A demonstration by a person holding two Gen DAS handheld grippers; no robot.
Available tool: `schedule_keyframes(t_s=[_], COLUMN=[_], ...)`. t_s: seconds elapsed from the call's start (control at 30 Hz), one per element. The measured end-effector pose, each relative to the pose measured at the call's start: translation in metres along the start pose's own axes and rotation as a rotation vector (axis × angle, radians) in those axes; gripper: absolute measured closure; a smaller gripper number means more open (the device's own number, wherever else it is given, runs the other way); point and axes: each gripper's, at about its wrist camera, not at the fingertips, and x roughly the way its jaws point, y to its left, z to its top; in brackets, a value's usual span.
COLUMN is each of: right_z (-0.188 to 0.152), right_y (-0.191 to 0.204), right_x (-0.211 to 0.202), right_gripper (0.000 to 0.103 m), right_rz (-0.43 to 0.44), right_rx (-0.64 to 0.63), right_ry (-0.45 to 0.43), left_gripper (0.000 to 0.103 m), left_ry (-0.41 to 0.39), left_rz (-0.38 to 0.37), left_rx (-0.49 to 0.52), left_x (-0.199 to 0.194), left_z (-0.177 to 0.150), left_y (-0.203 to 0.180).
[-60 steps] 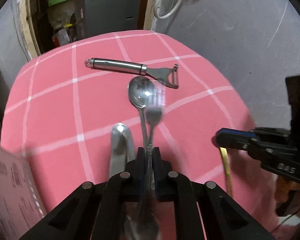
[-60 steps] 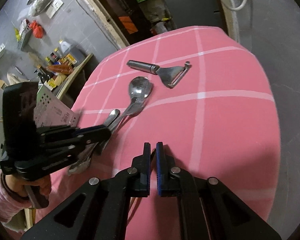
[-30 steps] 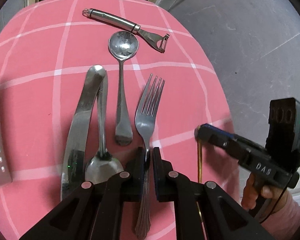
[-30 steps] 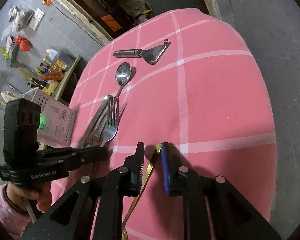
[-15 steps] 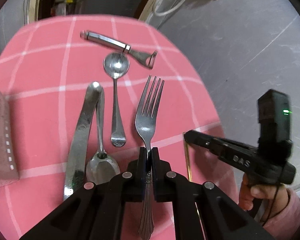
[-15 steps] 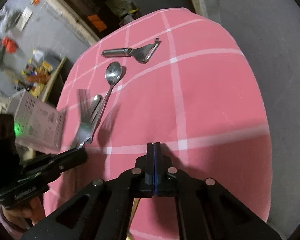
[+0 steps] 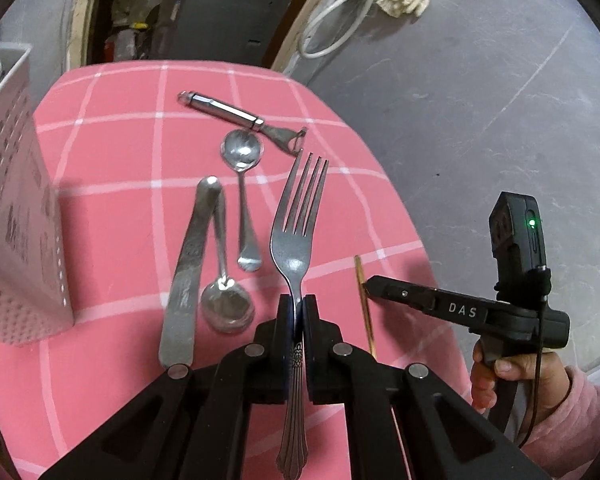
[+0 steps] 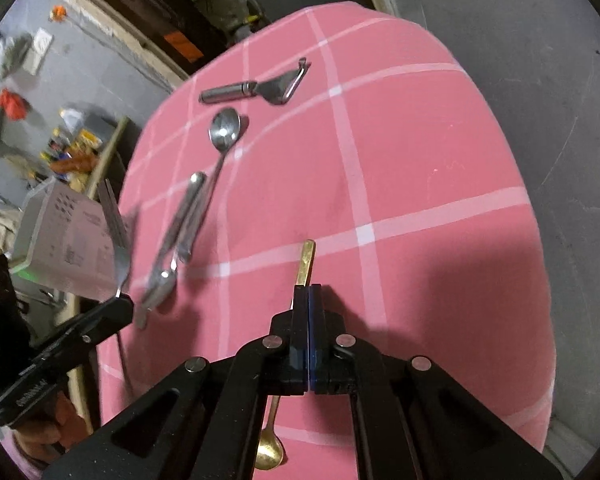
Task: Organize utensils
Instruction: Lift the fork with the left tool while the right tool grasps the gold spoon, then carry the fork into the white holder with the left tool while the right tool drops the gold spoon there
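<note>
Steel fork clamped at the neck by the left gripper, long axis in line with the fingers, tines forward, lifted off the pink cloth. White perforated holder well off to its left, nearer this hand. Gold spoon pinched mid-handle by the right gripper, bowl trailing behind. Holder's opening cut off, compartments unreadable.

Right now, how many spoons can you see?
3. One silver spoon lies bowl-up near the peeler; a second silver spoon lies against the knife; the gold spoon is clamped in the right gripper. The white holder may hide more.
</note>
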Motion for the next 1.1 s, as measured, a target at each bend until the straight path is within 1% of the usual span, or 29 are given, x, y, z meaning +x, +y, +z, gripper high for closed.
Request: schedule_keyframes(t_s=[0.03, 0.1, 0.17, 0.2, 0.23, 0.3, 0.37, 0.43, 0.5, 0.57, 0.6, 0.63, 0.67, 0.7, 0.8, 0.9, 0.97, 1.1], right_z=[0.001, 0.004, 0.004, 0.004, 0.004, 0.003, 0.002, 0.001, 0.002, 0.005, 0.006, 0.007, 0.006, 0.005, 0.005, 0.004, 0.003, 0.007], right_y=[0.004, 0.009, 0.017, 0.021, 0.028, 0.035, 0.042, 0.047, 0.049, 0.041, 0.034, 0.027, 0.023, 0.022, 0.028, 0.035, 0.04, 0.062], right_x=[0.001, 0.003, 0.005, 0.005, 0.006, 0.009, 0.01, 0.011, 0.01, 0.005, 0.001, -0.007, -0.012, -0.024, -0.046, -0.063, -0.073, -0.099], right_gripper=[0.102, 0.097, 0.084, 0.082, 0.081, 0.082, 0.091, 0.094, 0.095, 0.097, 0.098, 0.098, 0.098, 0.098, 0.098, 0.098, 0.098, 0.098], right_rz=[-0.024, -0.041, -0.044, -0.056, -0.086, -0.144, -0.216, -0.269, -0.274, -0.232, -0.167, -0.101, -0.07, -0.04, -0.016, 0.045, 0.065, 0.145], right_rx=[-0.013, -0.025, -0.033, -0.045, -0.067, -0.097, -0.128, -0.144, -0.141, -0.099, -0.051, -0.005, 0.005, 0.004, -0.049, -0.055, -0.065, -0.104], right_ry=[0.004, 0.016, 0.029, 0.029, 0.031, 0.032, 0.03, 0.021, 0.015, 0.016, 0.008, -0.015, -0.037, -0.079, -0.146, -0.208, -0.245, -0.33], left_gripper=[0.098, 0.098, 0.098, 0.098, 0.098, 0.098, 0.098, 0.098, 0.098, 0.098, 0.098, 0.098, 0.098, 0.098, 0.098, 0.098, 0.098, 0.098], left_ry=[0.001, 0.002, 0.002, 0.0, -0.004, -0.013, -0.02, -0.026, -0.033, -0.039, -0.045, -0.051, -0.062, -0.08, -0.132, -0.193, -0.222, -0.303], left_rz=[0.004, 0.014, 0.017, 0.018, 0.018, 0.017, 0.017, 0.018, 0.014, 0.008, 0.003, -0.001, -0.009, -0.021, -0.038, -0.056, -0.063, -0.068], left_rx=[-0.009, -0.025, -0.039, -0.047, -0.052, -0.064, -0.068, -0.068, -0.067, -0.063, -0.057, -0.052, -0.044, -0.036, -0.013, 0.005, 0.009, 0.024], left_x=[0.002, 0.002, 0.001, -0.001, -0.002, -0.006, -0.007, -0.008, -0.01, -0.012, -0.014, -0.016, -0.021, -0.026, -0.043, -0.063, -0.076, -0.108], left_z=[-0.002, -0.005, -0.009, -0.01, -0.011, -0.013, -0.013, -0.014, -0.014, -0.015, -0.014, -0.014, -0.014, -0.012, -0.006, 0.004, 0.01, 0.024], left_y=[0.002, 0.007, 0.011, 0.013, 0.014, 0.018, 0.018, 0.018, 0.018, 0.017, 0.015, 0.013, 0.012, 0.009, 0.001, -0.005, -0.006, -0.008])
